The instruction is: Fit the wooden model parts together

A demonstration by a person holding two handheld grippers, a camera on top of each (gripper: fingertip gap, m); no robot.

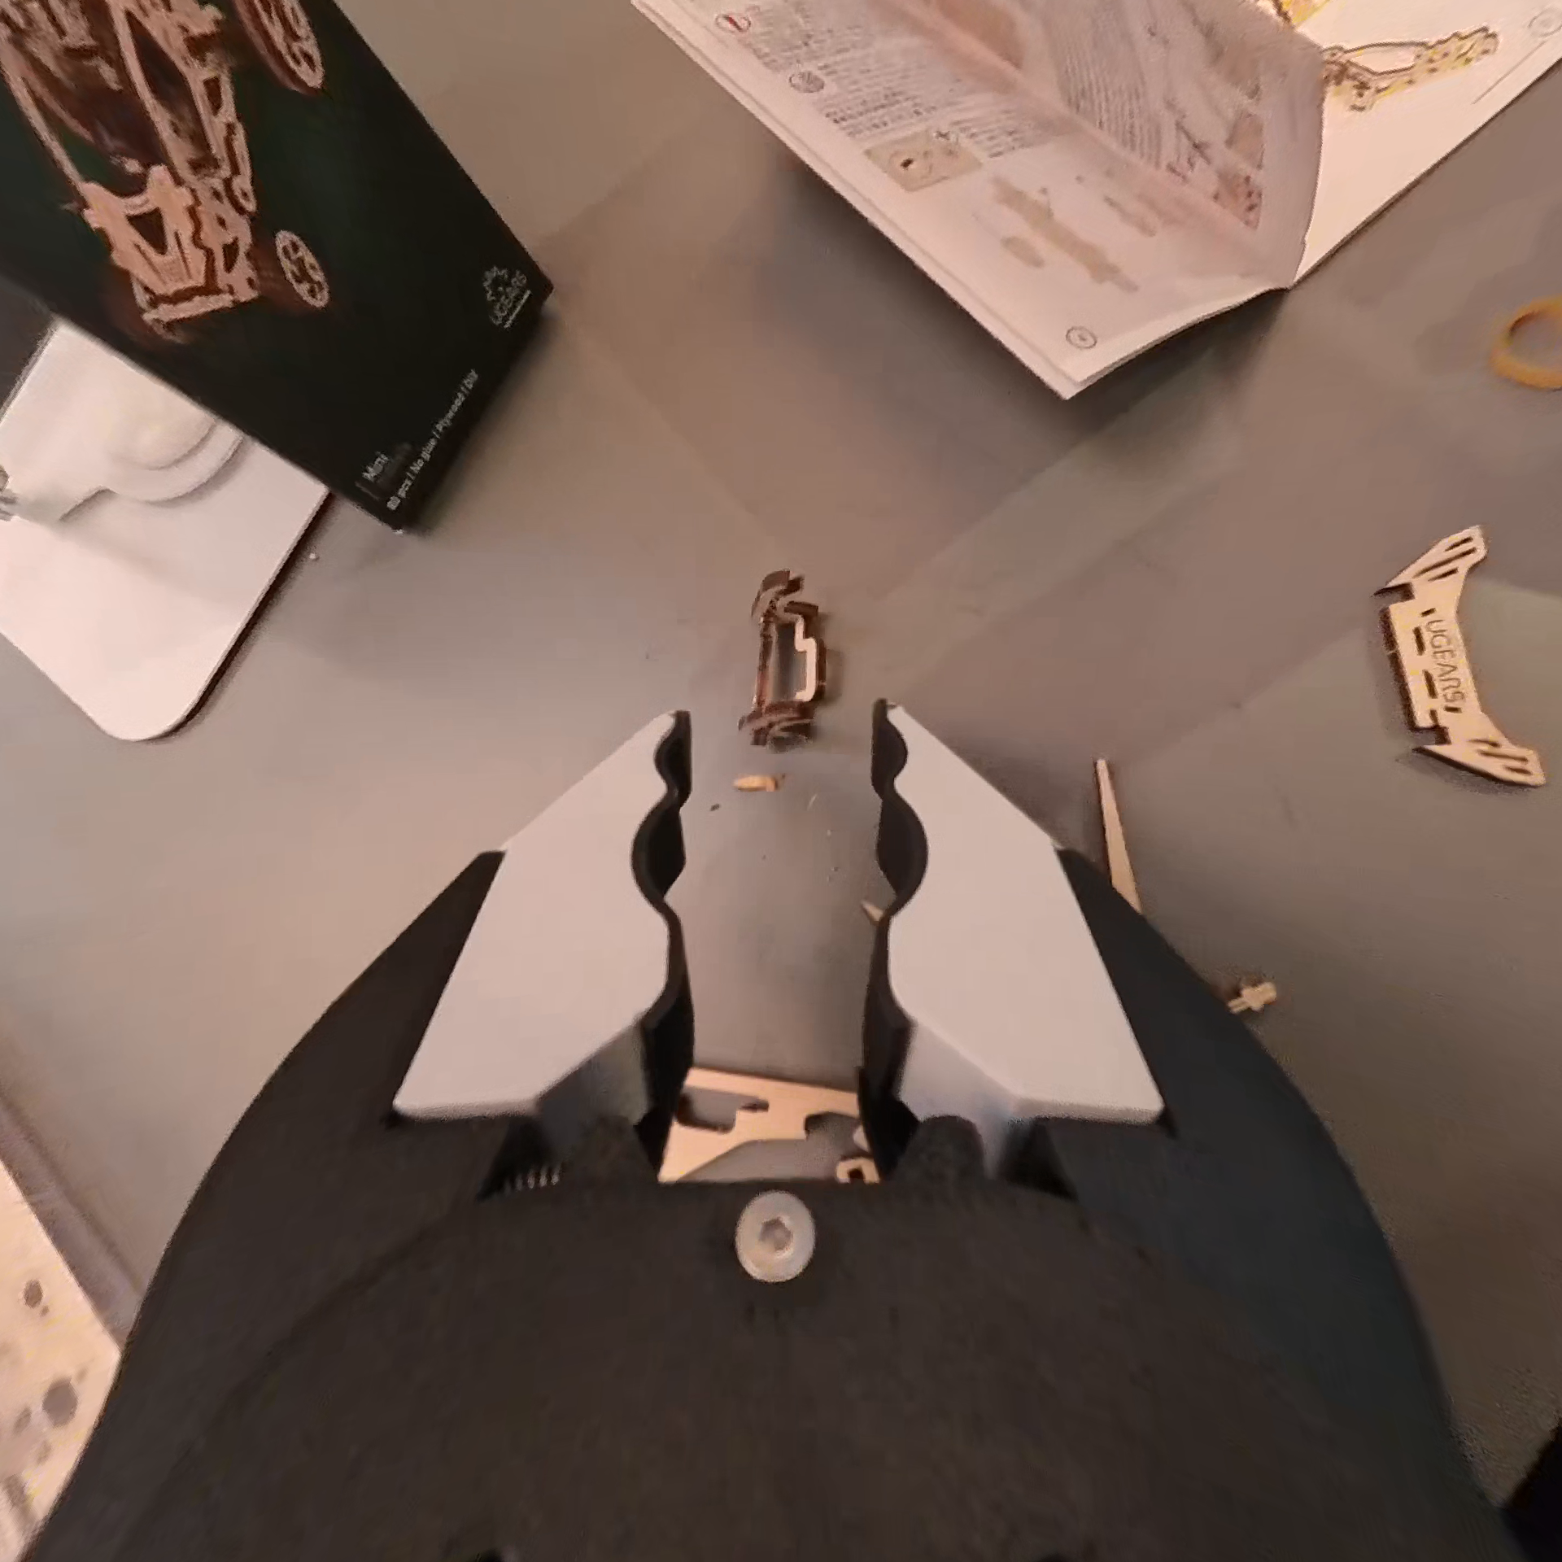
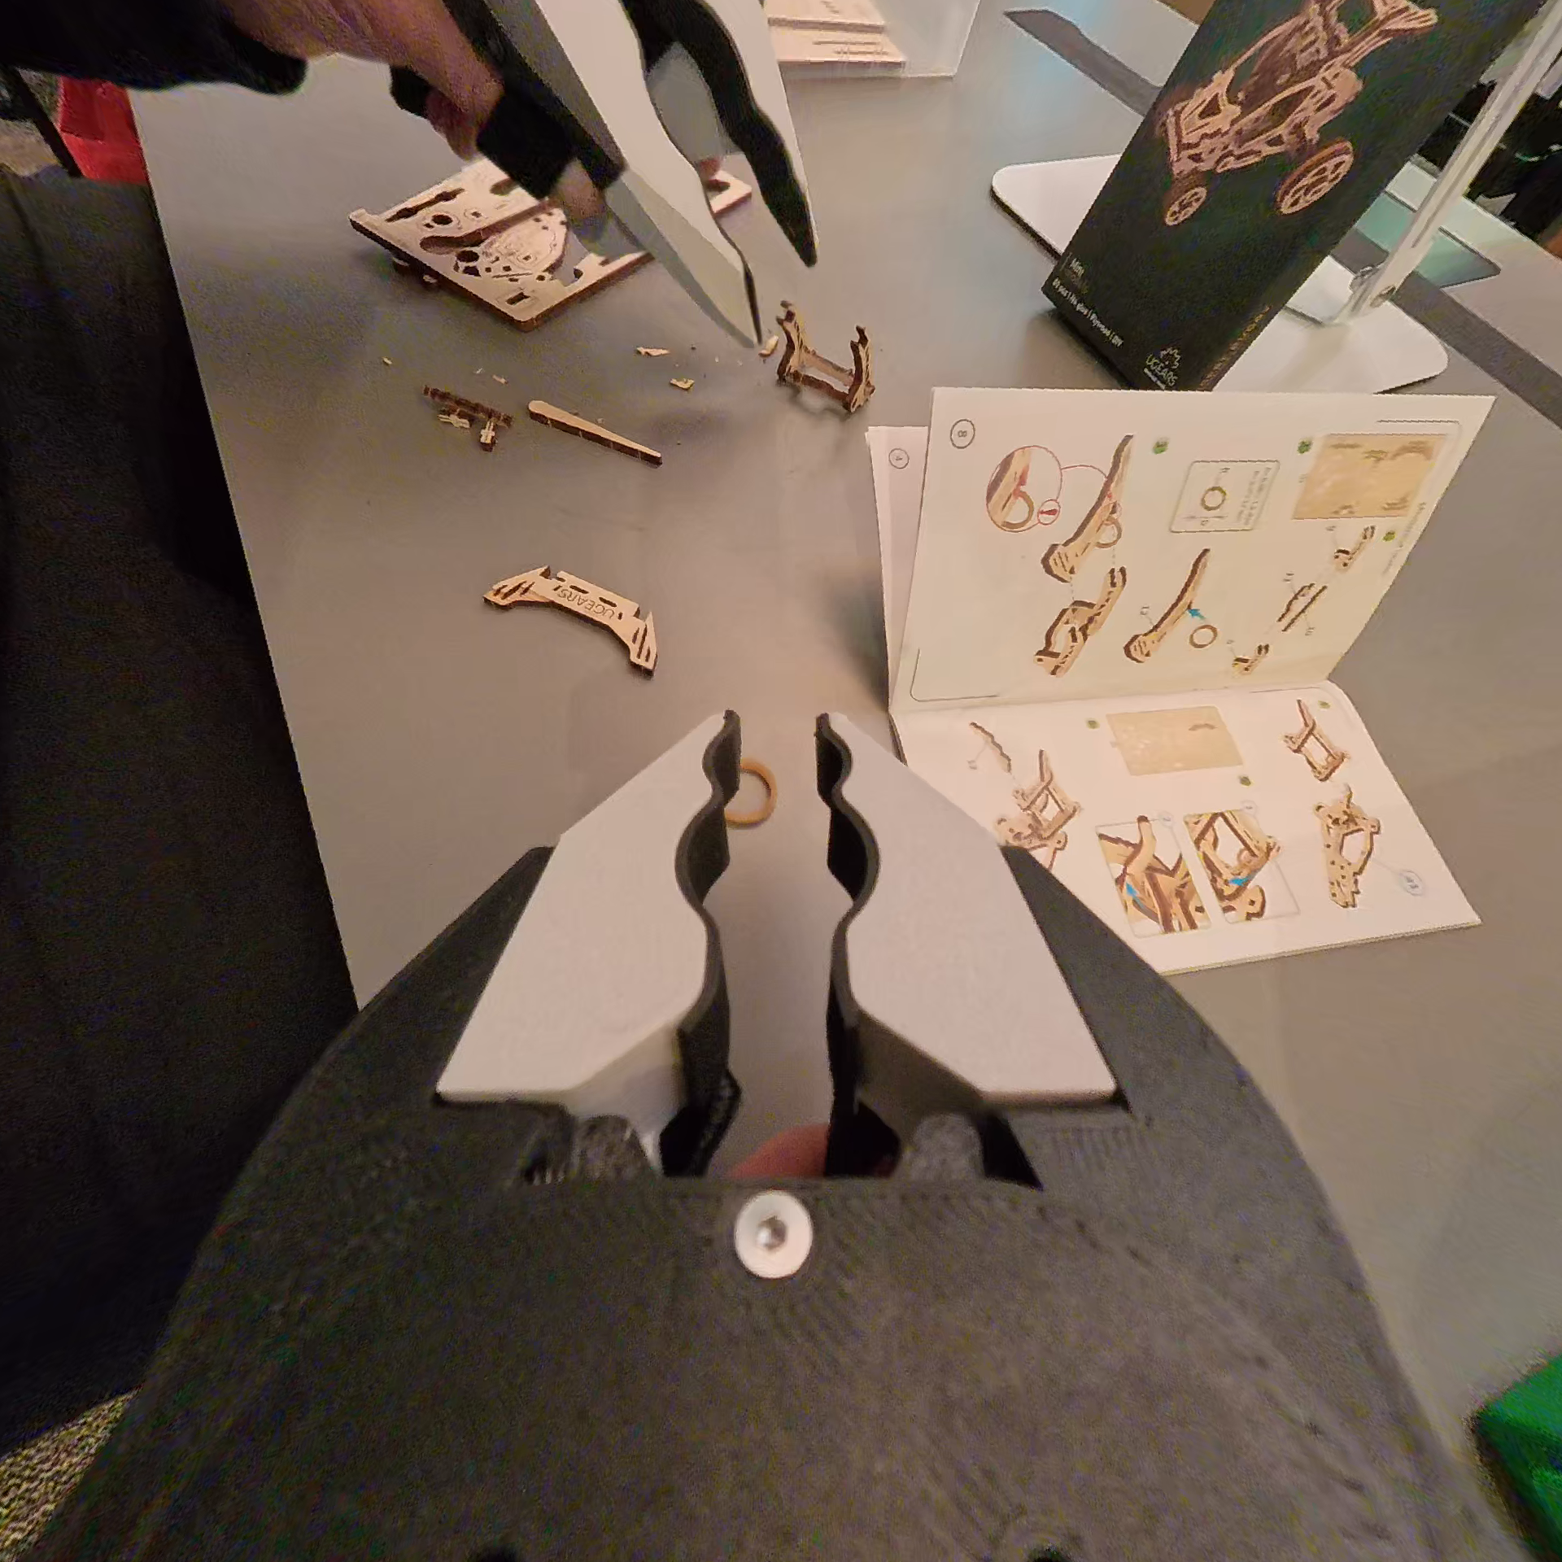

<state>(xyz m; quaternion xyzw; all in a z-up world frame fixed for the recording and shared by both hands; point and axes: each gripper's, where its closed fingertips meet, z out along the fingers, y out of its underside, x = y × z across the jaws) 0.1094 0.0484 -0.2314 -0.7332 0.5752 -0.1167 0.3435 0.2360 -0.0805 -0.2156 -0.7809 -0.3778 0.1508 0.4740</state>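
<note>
A small wooden frame assembly [image 1: 790, 668] stands on the grey table [image 1: 592, 507], just ahead of my left gripper's [image 1: 782, 718] tips. The jaws are open, with a gap on both sides of the frame and nothing between the pads. In the right wrist view the left gripper [image 2: 782, 297] hovers tilted beside the frame [image 2: 824, 363]. My right gripper [image 2: 778, 723] is open with a narrow gap, above a small tan ring [image 2: 752, 790] that lies on the table. A curved flat wooden part [image 2: 583, 613] lies ahead of it, also in the left wrist view [image 1: 1454, 668].
An open instruction booklet [image 2: 1183, 592] lies to the right. A dark model box [image 2: 1268, 186] leans on a white stand at the back. A punched wooden sheet [image 2: 524, 245], a pointed stick [image 2: 592, 431], a small sub-assembly [image 2: 469, 410] and wood chips lie near the table's left edge. The grippers' ends are close to 20 cm from one another.
</note>
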